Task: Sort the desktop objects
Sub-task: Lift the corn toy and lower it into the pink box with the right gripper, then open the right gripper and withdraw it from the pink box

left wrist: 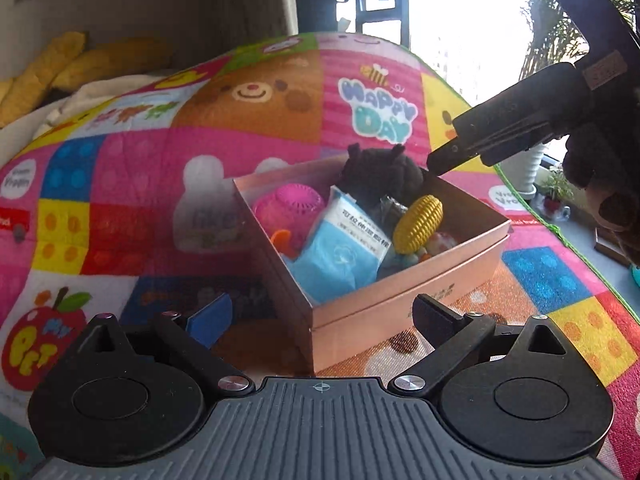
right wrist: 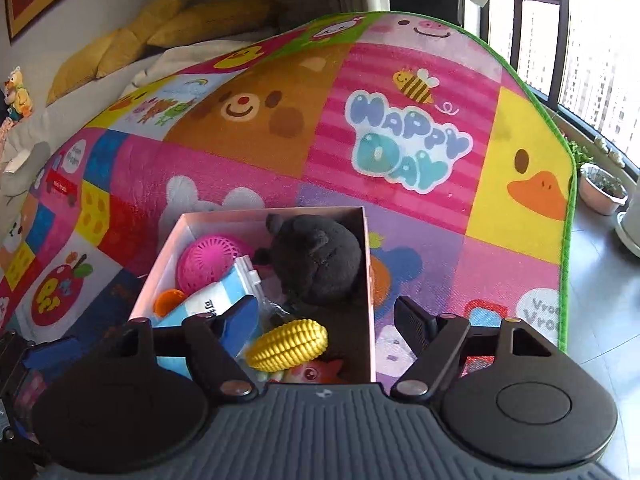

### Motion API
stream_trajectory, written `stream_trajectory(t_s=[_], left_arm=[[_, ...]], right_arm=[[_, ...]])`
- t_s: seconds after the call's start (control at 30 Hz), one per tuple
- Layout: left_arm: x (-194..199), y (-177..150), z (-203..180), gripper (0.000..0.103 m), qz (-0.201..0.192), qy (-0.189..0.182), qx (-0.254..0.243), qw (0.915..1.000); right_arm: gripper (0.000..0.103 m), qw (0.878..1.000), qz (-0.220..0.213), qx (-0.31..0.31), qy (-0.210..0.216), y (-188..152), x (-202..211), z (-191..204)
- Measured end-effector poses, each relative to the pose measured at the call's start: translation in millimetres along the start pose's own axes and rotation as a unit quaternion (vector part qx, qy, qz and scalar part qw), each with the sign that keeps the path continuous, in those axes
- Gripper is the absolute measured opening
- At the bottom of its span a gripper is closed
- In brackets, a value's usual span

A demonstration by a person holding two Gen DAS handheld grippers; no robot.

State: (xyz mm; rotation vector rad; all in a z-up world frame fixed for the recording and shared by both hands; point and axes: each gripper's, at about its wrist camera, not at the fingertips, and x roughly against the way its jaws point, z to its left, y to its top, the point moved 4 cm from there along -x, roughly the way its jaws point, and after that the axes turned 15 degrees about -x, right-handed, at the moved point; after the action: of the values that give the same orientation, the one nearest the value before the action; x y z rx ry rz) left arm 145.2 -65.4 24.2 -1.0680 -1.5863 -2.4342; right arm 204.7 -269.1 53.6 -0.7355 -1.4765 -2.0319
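The right tongs (right wrist: 324,316) stand spread wide and hold nothing, hanging just above the near end of the open pink box (right wrist: 370,280), one finger over the box's contents and the other outside its right wall; that straddling pose suits a tool that is either done with a drop or lining up over the rim. From the left wrist view the right tongs show as a dark tool reaching in from the upper right, tip close to the black plush toy (left wrist: 380,176) at the far corner of the box, though whether it touches the plush I cannot tell. The left tongs (left wrist: 322,320) are likewise spread and empty, low and near the box's closest corner, probably parked there to stay clear or to steady the box if it slides. Inside the box the sorted things lie piled loosely: the plush fills the far end, a pink perforated ball (right wrist: 210,262) sits beside it, a blue and white packet (left wrist: 340,248) leans across the middle, and a yellow corn toy (right wrist: 288,344) rests on top near the front, with small orange pieces tucked underneath. The box sits on a bright patchwork play mat (right wrist: 400,120), with nothing else loose on the mat in either view, so sorting looks nearly finished.
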Motion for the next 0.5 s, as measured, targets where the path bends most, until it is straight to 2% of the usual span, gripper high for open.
stream_trajectory(t_s=[0.23, 0.37, 0.4, 0.5], left_arm=[[-8.5, -2.1, -5.4, 0.1, 0.006, -0.023, 0.016, 0.9996], [-13.5, -2.2, -10.9, 0.1, 0.006, -0.05, 0.024, 0.9984], [-14.0, -2.6, -11.6, 0.1, 0.006, -0.055, 0.025, 0.9982], [-13.2, -4.8, -9.5, 0.1, 0.003, -0.059, 0.031, 0.9978]], right_arm=[[0.076, 1.0, 0.003, -0.021, -0.009, -8.5, -19.5, -20.5], [0.075, 0.998, 0.03, -0.046, 0.021, -15.3, -39.2, -22.8], [0.077, 0.998, 0.039, -0.042, 0.039, -17.4, -40.1, -18.8], [0.08, 0.999, 0.02, -0.004, 0.038, -24.5, -34.4, 1.8]])
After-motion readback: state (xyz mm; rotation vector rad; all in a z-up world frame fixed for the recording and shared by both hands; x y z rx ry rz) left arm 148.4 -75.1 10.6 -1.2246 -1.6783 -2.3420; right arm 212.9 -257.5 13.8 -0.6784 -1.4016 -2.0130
